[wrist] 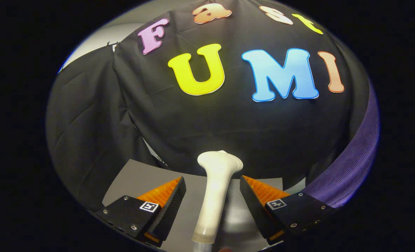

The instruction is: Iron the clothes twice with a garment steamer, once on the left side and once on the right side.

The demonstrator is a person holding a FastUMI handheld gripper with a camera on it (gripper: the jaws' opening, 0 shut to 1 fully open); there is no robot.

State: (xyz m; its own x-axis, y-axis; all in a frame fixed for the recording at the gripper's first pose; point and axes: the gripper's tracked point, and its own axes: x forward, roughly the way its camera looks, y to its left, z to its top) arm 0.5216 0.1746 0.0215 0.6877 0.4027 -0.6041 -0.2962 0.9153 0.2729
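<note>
Black cloth booth wall (207,119) across most of the scene, draped and creased, hanging down to the grey worktop (134,182). Second cloth panel at the left, joined at a seam near the top. One purple ribbed garment (351,168) at the right, running in a curved band beside the wall and down behind the right finger; texture fine, vertical ribs. One garment steamer (216,189): cream-white, smooth plastic, slim handle widening into a flared head at the far end, head close to the black cloth. Handle lies between the two fingers, extends from below them to beyond their tips; lower end meets a greyish collar. Tool (212,183) spread wide, fingers well apart, ribbed inner faces visible, clear gap on each side of the steamer handle, neither finger touching it. One square marker tag on each finger body. No containers seen.
</note>
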